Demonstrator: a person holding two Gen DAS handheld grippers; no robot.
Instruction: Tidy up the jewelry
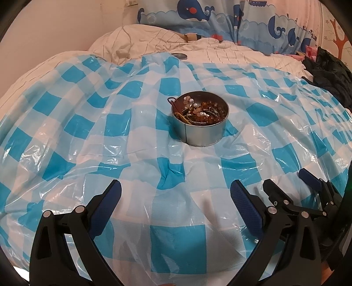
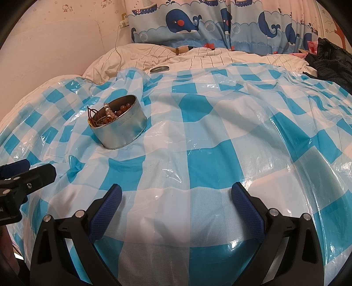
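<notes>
Left wrist view: the left gripper (image 1: pixel 176 193) hovers low over a blue-and-white checked plastic sheet (image 1: pixel 88 136), fingers spread wide, holding nothing. The sheet is wrinkled and glossy and covers a bed. A round metal tin (image 1: pixel 201 127) stands upright on the sheet, straight ahead of the fingers and well apart from them. It holds the jewelry (image 1: pixel 199 111): amber beads, pearls and a gold chain, heaped together. The right gripper (image 1: pixel 305 187) shows at lower right, also spread and empty. Behind the sheet lies a white quilt (image 1: pixel 136 41), then a whale-print curtain (image 1: pixel 198 13).

Right wrist view: the right gripper's fingers stand wide over bare sheet. The tin sits ahead to the left, tilted slightly on a fold. A flat metal lid (image 2: pixel 159 69) rests at the sheet's far edge. Dark clothing (image 2: pixel 330 59) is piled at right. A cable (image 2: pixel 118 46) runs from a wall outlet (image 2: pixel 125 21).
</notes>
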